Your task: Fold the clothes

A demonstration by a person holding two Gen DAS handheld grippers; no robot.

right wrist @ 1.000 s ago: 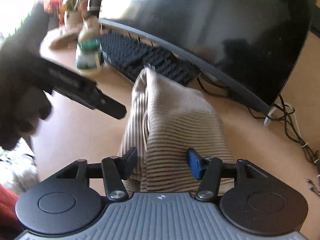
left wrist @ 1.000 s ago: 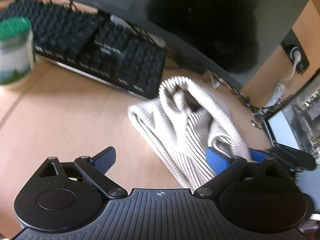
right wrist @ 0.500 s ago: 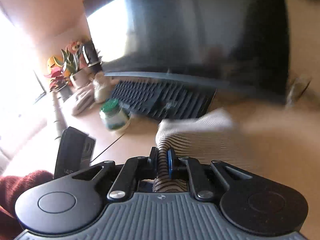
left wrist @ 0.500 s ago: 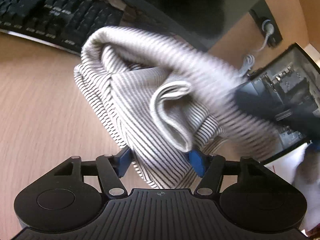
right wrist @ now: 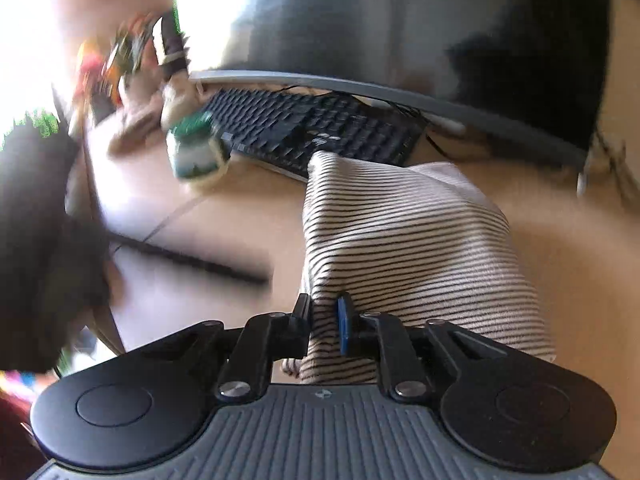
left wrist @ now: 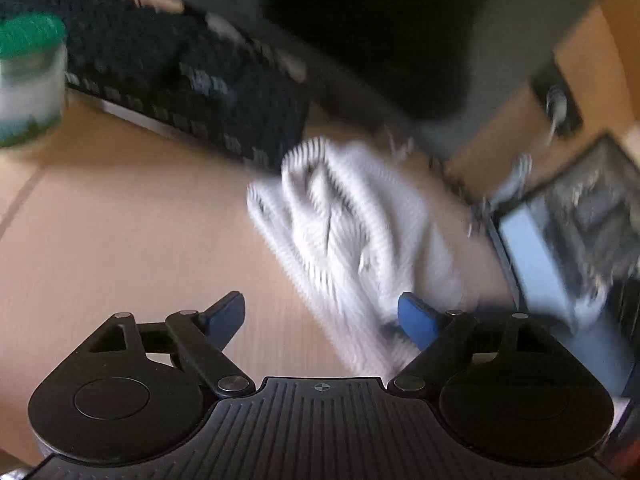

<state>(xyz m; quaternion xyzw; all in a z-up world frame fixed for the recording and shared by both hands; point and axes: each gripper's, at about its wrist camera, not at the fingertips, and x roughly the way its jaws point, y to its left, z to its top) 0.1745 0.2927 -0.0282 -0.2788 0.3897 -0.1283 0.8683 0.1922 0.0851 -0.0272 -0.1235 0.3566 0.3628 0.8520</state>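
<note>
A striped white-and-black garment (left wrist: 352,232) lies bunched and folded on the wooden desk (left wrist: 128,232), blurred in the left wrist view. My left gripper (left wrist: 322,320) is open, and the cloth's near end reaches down beside its right finger. In the right wrist view the same striped garment (right wrist: 416,236) rises as a folded hump, and my right gripper (right wrist: 326,322) is shut on its near edge. The left gripper shows as a dark blurred shape (right wrist: 188,260) at the left of that view.
A black keyboard (right wrist: 320,124) and a large dark monitor (right wrist: 400,24) stand behind the garment. A green-lidded jar (left wrist: 28,80) sits at the left by the keyboard. Cables (left wrist: 516,184) and an open computer case (left wrist: 580,220) are at the right; potted plants (right wrist: 124,56) stand far left.
My left gripper has let go of the garment, opened wide and drawn back. My right gripper stays shut on the cloth, which has dropped lower onto the desk.
</note>
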